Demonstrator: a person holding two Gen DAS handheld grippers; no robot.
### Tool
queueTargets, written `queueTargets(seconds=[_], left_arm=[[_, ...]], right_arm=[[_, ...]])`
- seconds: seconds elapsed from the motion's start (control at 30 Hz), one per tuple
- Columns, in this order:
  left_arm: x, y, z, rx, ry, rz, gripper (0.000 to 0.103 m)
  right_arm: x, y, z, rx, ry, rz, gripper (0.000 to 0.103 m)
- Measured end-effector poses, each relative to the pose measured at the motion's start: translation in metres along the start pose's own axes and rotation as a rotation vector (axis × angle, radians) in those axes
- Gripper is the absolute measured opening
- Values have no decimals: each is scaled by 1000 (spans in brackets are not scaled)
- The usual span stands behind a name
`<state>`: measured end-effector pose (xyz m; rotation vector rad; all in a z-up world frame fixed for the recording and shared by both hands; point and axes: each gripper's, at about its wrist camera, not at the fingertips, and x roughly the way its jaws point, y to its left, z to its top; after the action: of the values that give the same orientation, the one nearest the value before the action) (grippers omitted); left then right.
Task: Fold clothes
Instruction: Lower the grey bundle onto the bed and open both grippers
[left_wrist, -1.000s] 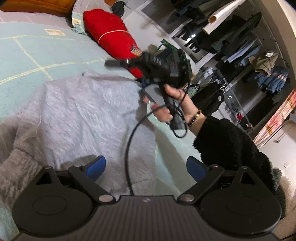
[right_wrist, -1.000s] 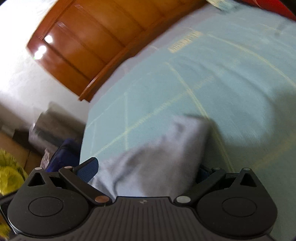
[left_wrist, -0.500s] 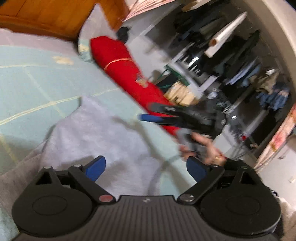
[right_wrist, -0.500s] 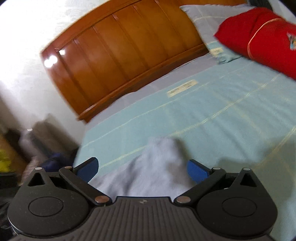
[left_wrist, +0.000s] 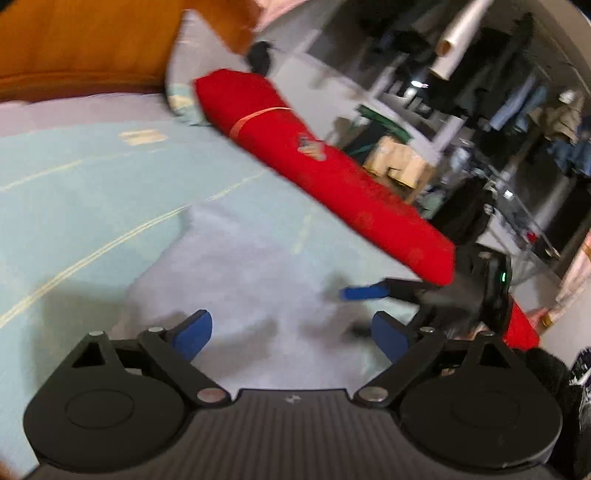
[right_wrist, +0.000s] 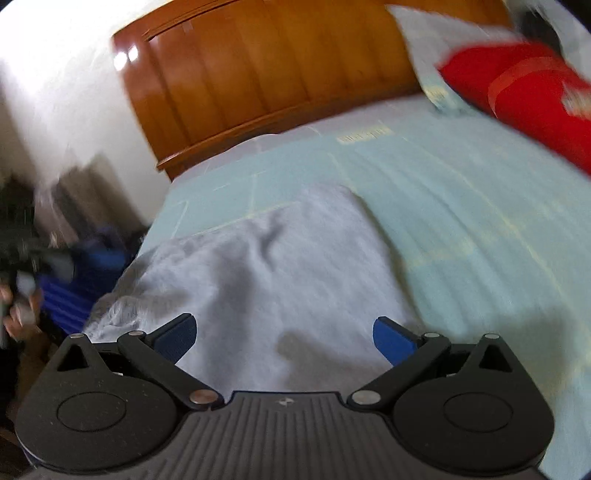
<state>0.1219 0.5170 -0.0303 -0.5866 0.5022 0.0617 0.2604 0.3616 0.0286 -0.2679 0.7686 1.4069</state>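
A light grey garment (left_wrist: 251, 266) lies spread on the pale blue bed sheet (left_wrist: 74, 192). It also shows in the right wrist view (right_wrist: 280, 266). My left gripper (left_wrist: 291, 334) is open and empty just above the garment. My right gripper (right_wrist: 282, 338) is open and empty above the garment. In the left wrist view, the right gripper (left_wrist: 364, 293) shows from the side at the right, blurred, over the garment's right edge.
A long red bolster (left_wrist: 325, 173) lies along the bed's right side, also in the right wrist view (right_wrist: 528, 99). A wooden headboard (right_wrist: 266, 74) and a pillow (left_wrist: 192, 74) stand at the back. A clothes rack (left_wrist: 517, 110) fills the room beyond. Blue bags (right_wrist: 81, 280) sit beside the bed.
The right gripper has let go of the grey cloth it held and opened. Both grippers swung so the headboard and bolster come into view. The garment lies flatter.
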Motion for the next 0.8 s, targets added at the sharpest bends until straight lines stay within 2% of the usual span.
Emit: queueTargets(seconds=[0.07, 0.2, 0.23, 0.27, 0.33, 0.4, 0.53, 0.57, 0.63, 0.7, 0.8], left_arm=[[22, -1, 5, -1, 25, 24, 93], [42, 32, -15, -61, 109, 132, 90], [34, 37, -19, -67, 95, 125, 83], [26, 42, -23, -73, 81, 119, 81], [7, 44, -24, -95, 63, 103, 82], [-10, 30, -19, -76, 46, 102, 87], [-23, 5, -20, 1, 56, 54, 90], [-23, 2, -23, 13, 67, 49, 90], [-16, 13, -36, -3, 114, 98, 90], [-11, 23, -48, -15, 155, 141, 88], [-24, 19, -51, -1, 124, 126, 88]], right_arm=[[18, 21, 0, -70, 15, -33, 103], [45, 47, -20, -143, 73, -96, 103], [47, 50, -25, -157, 70, -114, 103], [49, 53, -30, -171, 67, -132, 103], [44, 56, -30, -159, 63, -151, 103], [29, 67, -25, -199, 21, -165, 103], [10, 109, -26, -312, -41, -64, 103], [13, 118, -27, -330, -31, -36, 103], [28, 128, -34, -336, 25, -3, 103], [36, 125, -40, -292, 53, 5, 103], [43, 115, -48, -206, 55, 16, 103]])
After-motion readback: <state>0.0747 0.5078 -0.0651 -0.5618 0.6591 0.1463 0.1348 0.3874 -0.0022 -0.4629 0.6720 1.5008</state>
